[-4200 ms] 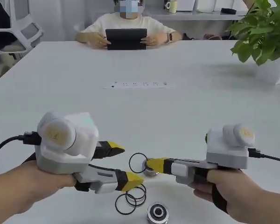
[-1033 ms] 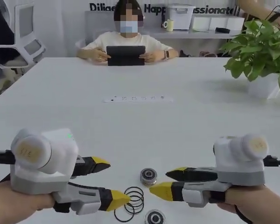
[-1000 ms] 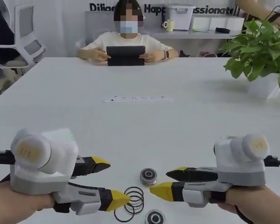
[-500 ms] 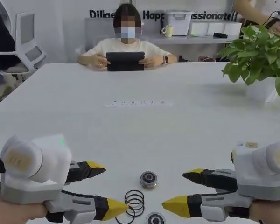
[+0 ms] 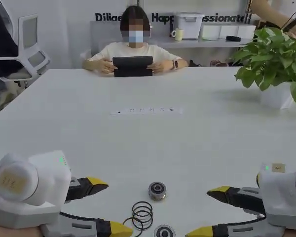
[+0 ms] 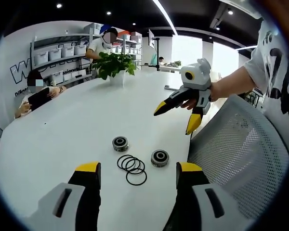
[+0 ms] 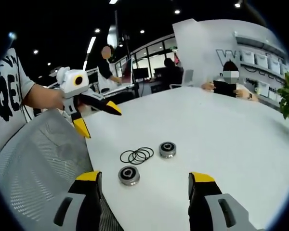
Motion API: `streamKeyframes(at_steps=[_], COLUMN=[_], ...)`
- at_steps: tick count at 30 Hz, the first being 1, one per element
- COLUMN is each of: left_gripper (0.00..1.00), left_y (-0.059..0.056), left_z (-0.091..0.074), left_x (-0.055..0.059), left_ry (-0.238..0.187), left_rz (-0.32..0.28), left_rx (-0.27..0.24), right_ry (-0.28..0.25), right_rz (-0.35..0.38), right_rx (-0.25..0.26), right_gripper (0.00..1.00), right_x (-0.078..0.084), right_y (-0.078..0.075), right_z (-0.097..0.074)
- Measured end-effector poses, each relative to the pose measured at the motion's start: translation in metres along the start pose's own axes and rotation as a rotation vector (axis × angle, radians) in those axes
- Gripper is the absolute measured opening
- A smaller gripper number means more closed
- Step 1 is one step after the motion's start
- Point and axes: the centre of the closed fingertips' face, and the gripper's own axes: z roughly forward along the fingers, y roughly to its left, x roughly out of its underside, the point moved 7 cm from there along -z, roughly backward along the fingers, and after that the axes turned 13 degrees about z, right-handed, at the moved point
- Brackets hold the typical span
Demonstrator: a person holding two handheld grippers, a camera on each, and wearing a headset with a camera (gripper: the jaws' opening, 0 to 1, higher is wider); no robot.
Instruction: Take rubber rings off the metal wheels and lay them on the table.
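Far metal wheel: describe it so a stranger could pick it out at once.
On the white table, find the pile of black rubber rings near the wearer's edge. Two metal wheels sit beside it; the far wheel is the one beyond the rings, toward the seated person, while the near wheel lies at the picture's bottom edge.

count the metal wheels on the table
2. The far wheel sits on the table just beyond the rubber rings; the near wheel lies right of the rings, at the head view's bottom edge. None seems hidden.
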Motion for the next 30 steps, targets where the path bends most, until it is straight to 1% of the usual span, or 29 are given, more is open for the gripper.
streamKeyframes(at_steps=[12, 18, 23, 30], left_gripper=[0.63, 0.64, 0.64, 0.64], left_y=[-0.002, -0.001, -0.002, -0.001], left_z=[-0.006, -0.009, -0.011, -0.012], left_x=[0.006, 0.007, 0.007, 0.006], left_ry=[0.015, 0.02, 0.022, 0.027], left_rz=[-0.013, -0.015, -0.015, -0.013], left_rx=[-0.008, -0.018, -0.022, -0.022], right_ry=[0.035, 0.031, 0.021, 0.021], right_rz=[-0.047, -0.05, -0.038, -0.034], right_rx=[0.009, 0.019, 0.029, 0.035], right_gripper=[0.73, 0.73, 0.73, 0.73], right_x=[0.01, 0.01, 0.011, 0.015], right_y=[0.0, -0.002, -0.006, -0.006], right_z=[-0.002, -0.007, -0.012, -0.014])
